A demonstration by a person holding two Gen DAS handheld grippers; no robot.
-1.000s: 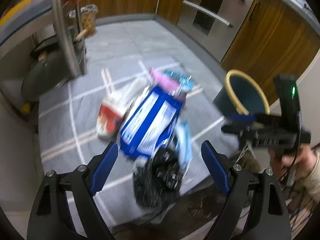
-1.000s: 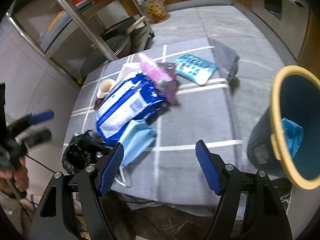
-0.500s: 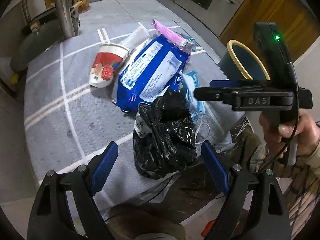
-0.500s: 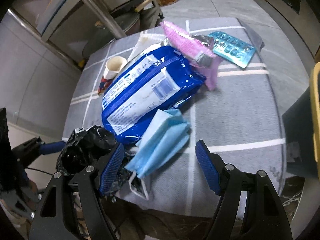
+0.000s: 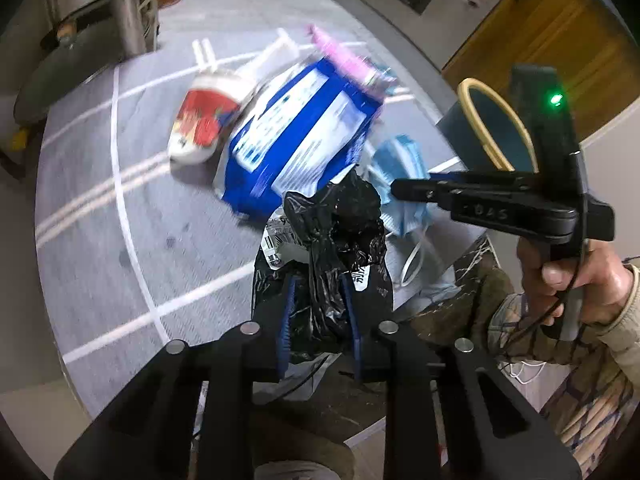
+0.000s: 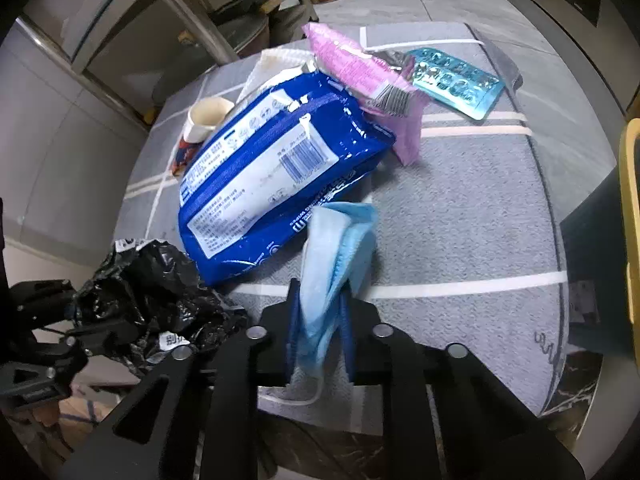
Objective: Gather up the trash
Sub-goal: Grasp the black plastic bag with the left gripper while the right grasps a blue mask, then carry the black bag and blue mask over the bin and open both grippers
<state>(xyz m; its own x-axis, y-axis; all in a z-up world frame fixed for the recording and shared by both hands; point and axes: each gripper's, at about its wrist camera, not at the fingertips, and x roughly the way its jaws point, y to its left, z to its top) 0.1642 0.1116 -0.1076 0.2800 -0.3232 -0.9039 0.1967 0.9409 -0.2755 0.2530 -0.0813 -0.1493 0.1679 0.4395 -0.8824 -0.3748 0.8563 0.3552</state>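
Trash litters a grey tablecloth (image 6: pixel 460 200): the left gripper (image 5: pixel 320 312), jaws just closed, pinches a black plastic bag (image 5: pixel 336 232) at the cloth's 6 o'clock edge. The right gripper (image 6: pixel 320 328), jaws likewise just closed, clamps a blue face mask (image 6: pixel 336 248) beside a blue wipes pack (image 6: pixel 276 176); a yellow-rimmed bin (image 6: pixel 628 220) stands at 3 o'clock.

One black plastic bag (image 5: pixel 336 236), crumpled; one blue face mask (image 6: pixel 340 248); one blue-and-white wipes pack (image 6: pixel 272 168); one pink wrapper (image 6: pixel 352 68); one teal blister pack (image 6: pixel 456 82); one paper cup (image 6: pixel 206 116), lying on its side; one white flat wrapper (image 6: pixel 276 60); one yellow-rimmed bin (image 5: pixel 494 128); two grippers, left gripper (image 5: pixel 320 320) and right gripper (image 6: pixel 320 324)
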